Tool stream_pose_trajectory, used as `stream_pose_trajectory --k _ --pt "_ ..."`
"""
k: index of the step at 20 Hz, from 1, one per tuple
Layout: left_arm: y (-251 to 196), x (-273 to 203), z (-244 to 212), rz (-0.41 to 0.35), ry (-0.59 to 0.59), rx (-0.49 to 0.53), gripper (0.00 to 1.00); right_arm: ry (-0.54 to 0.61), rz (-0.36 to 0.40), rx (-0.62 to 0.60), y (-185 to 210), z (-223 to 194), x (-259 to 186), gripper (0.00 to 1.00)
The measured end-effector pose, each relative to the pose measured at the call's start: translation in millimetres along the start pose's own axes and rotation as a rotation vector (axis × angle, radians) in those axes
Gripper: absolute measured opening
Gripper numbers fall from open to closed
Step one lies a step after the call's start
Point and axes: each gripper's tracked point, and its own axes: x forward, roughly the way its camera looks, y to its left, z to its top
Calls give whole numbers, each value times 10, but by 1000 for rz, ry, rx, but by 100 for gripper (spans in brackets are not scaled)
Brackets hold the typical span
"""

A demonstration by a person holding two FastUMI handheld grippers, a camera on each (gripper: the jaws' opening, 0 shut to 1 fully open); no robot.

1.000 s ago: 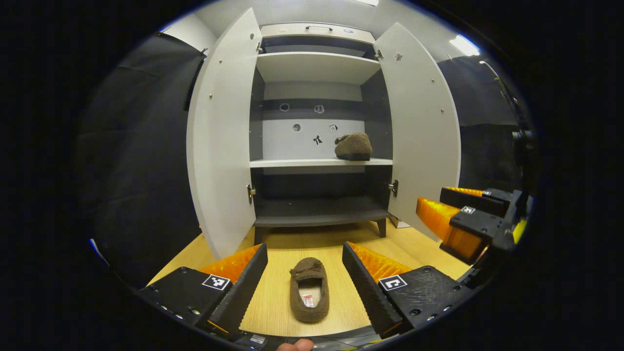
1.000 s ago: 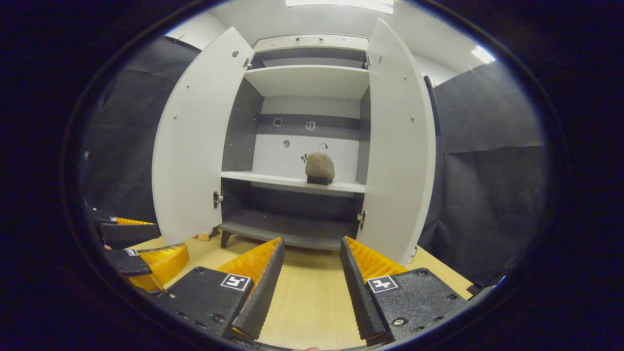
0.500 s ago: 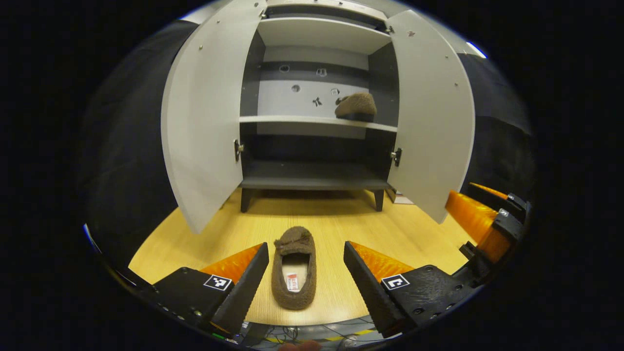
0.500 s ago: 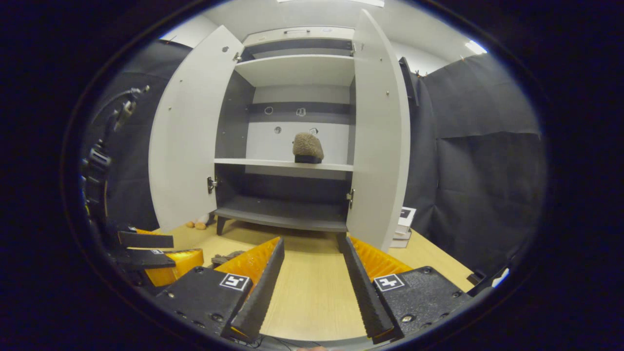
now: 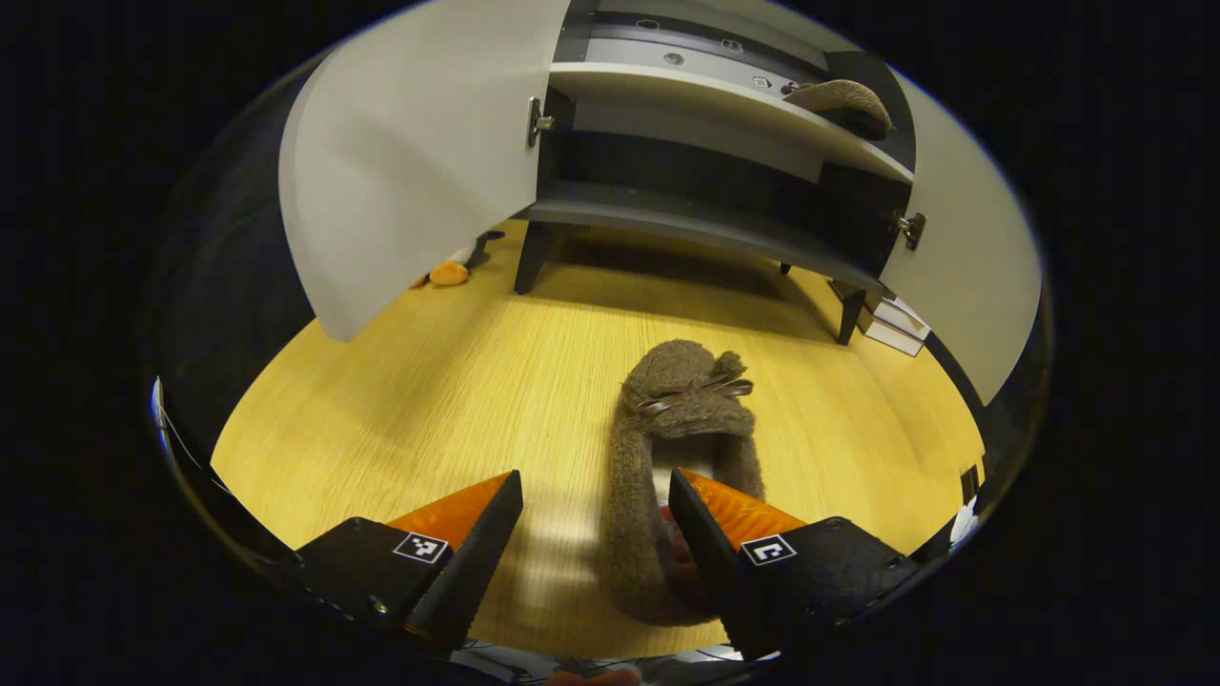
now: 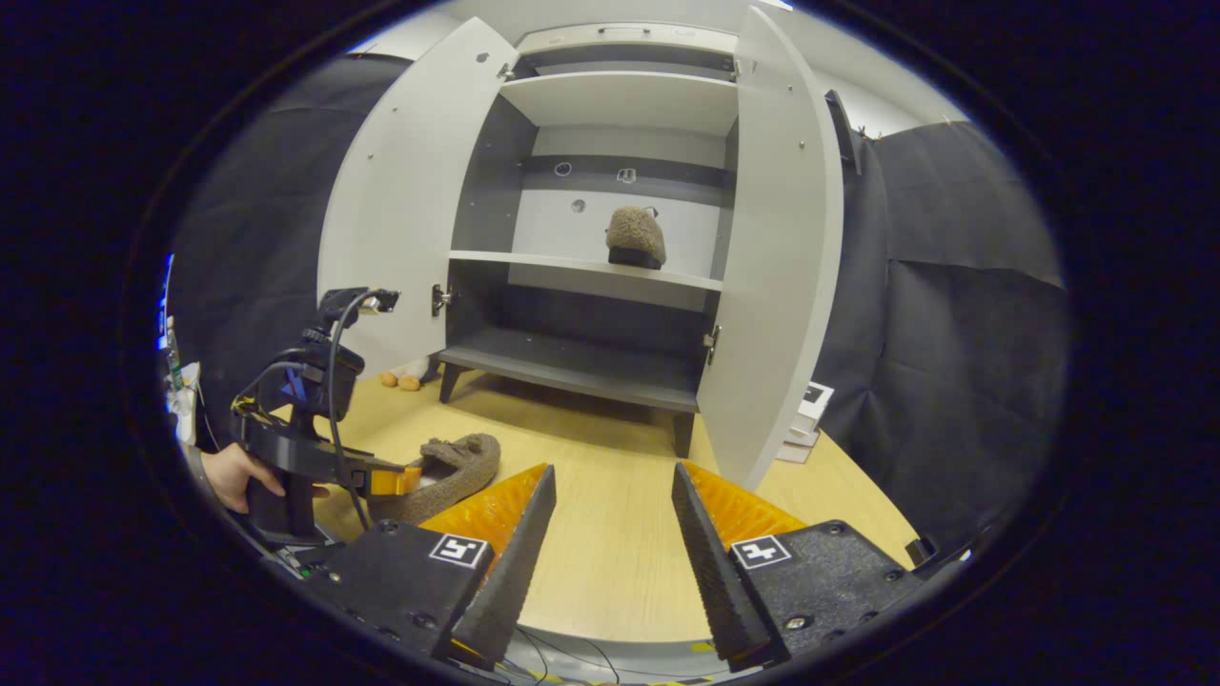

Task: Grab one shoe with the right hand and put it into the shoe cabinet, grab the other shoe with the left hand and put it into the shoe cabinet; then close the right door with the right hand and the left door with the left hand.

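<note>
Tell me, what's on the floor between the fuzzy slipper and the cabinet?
Nothing: in the left gripper view, bare wooden floor runs from the slipper to the cabinet.

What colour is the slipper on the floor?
Brown and fuzzy, with a small bow; the slipper shows best in the left gripper view.

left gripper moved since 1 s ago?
Yes. The left gripper has dropped toward the floor and closed in on the slipper; one finger now sits inside its opening, and the cabinet has slid up-frame.
</note>
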Motion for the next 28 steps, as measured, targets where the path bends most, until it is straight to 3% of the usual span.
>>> stream_pose_trajectory --k 10,12,13,14,15,16,18,19,23,28 --pt "-121 311 170 -80 -31 -34 91 46 -19 13 -103 -86 20 79" --pt "-191 338 213 -94 -59 -44 76 52 -24 12 -126 -101 20 79" --pt "-238 356 210 -99 -67 -43 58 55 -26 12 -131 -105 21 79" --pt "-283 354 217 -104 -75 -43 51 57 -28 13 -136 -104 20 79" --pt "-286 360 228 -83 -87 -38 34 59 -27 15 -137 -110 16 79" --pt "-279 362 223 -71 -91 -33 25 61 -26 15 -132 -108 13 79" --pt "-235 428 262 -46 -104 -55 24 64 -18 15 -116 -108 20 79" --pt "-236 375 249 -52 -103 -73 9 66 -12 14 -102 -116 27 79" --pt "-160 267 285 -29 -113 -78 1 63 15 14 -49 -91 60 79" --pt "-423 -576 882 -77 -270 -86 0 48 32 13 -9 -52 114 79"
